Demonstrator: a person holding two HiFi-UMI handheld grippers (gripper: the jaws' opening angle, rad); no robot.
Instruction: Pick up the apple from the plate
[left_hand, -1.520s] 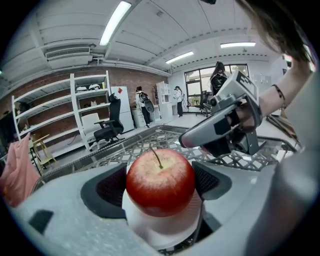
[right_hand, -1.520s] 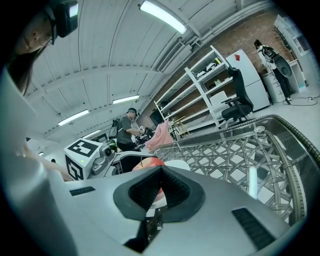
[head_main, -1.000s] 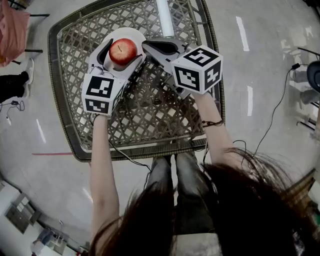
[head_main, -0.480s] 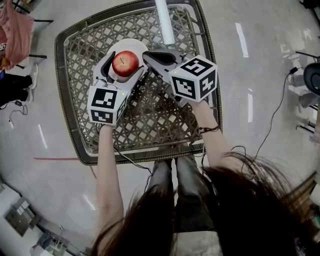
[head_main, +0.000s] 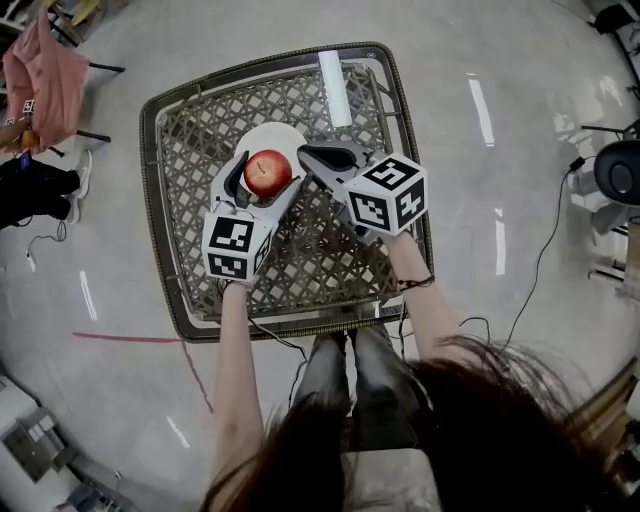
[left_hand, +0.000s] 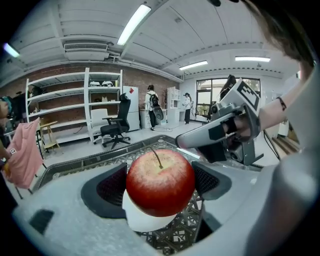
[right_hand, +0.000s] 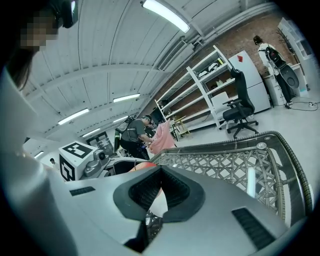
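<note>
A red apple (head_main: 268, 172) with a short stem sits between the two dark pads of my left gripper (head_main: 267, 166), which is shut on it. In the left gripper view the apple (left_hand: 160, 181) fills the space between the jaws of the left gripper (left_hand: 159, 187), and the white plate (left_hand: 145, 222) shows just under it. The plate (head_main: 273, 136) lies on the woven lattice table (head_main: 300, 255). My right gripper (head_main: 312, 155) hovers just right of the apple, its pads (right_hand: 172, 187) pressed together with nothing between them.
The table has a raised dark rim (head_main: 160, 240). A white strip (head_main: 335, 85) lies near its far edge. A pink cloth (head_main: 45, 75) hangs at the far left beside a standing person (head_main: 30, 185). Cables (head_main: 540, 250) trail on the floor to the right.
The head camera has drawn back, so table and grippers look smaller. My left gripper stays shut on the apple over the plate; the right gripper keeps its place beside it.
</note>
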